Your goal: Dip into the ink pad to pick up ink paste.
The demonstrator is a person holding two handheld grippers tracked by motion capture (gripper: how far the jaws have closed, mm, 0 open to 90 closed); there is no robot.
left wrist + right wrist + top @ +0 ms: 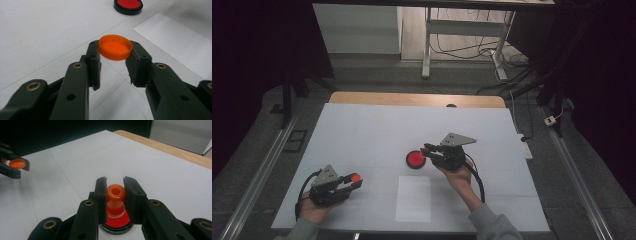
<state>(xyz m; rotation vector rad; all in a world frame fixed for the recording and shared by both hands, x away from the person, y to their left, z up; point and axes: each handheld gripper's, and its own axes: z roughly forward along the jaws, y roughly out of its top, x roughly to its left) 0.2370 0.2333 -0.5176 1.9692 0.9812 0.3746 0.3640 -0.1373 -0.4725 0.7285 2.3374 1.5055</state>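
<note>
Left gripper pinches an orange cap by its rim, held above the white table. Right gripper clamps a small orange bottle (translucent lower body) directly over the red dish, mid-table, beside a white sheet.

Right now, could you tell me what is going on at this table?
A person works at the white table with a gripper in each hand. The left gripper is shut on an orange cap, held off to the left side. The right gripper is shut on a small orange bottle, its open neck uncapped, held just above a red dish with a black rim.
</note>
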